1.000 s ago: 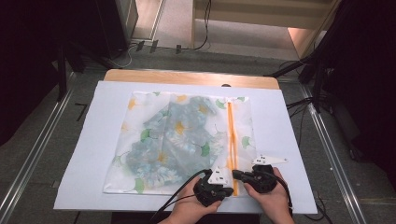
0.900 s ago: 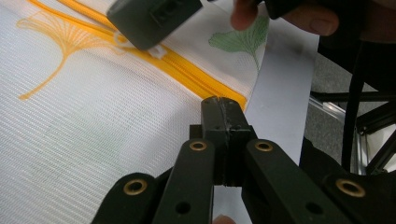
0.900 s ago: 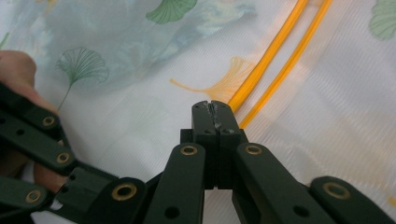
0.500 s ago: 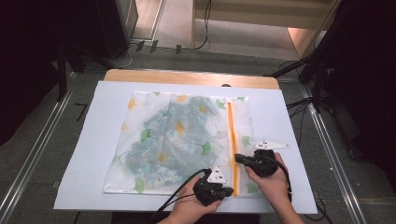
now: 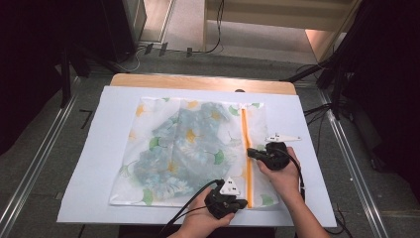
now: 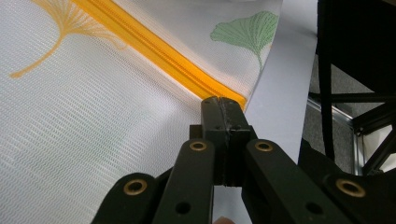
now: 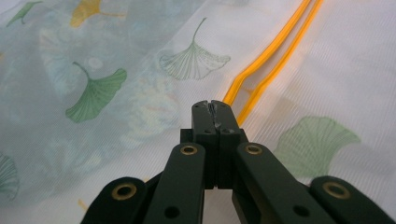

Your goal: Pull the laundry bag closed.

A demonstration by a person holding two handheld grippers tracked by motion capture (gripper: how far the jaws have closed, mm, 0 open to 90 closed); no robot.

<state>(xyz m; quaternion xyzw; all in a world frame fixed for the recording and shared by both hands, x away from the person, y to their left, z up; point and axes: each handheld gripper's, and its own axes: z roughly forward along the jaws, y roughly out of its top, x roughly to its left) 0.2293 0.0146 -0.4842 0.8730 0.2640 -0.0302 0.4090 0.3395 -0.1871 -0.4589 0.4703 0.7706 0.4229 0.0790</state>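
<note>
Both forearms enter from the bottom edge of the high view. The left gripper, held low near that edge, has its jaws pressed together. The right gripper, held farther forward and pointing leftward, likewise has its jaws closed, the fingers meeting flush.

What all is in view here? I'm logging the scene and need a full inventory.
mesh bag: one, white with green and yellow leaf print, flat on the sheet.
zipper: one, orange, along the bag's right side; closed at the near end, parted farther up.
garment: one, blue-grey floral, inside the bag.
sheet: one, white, covering the table.
table: one, wooden, far edge showing.
left hand-held gripper: one, black, shut at the zipper's near end.
right hand-held gripper: one, black, shut at the zipper midway.
hands: two, at the near edge.
</note>
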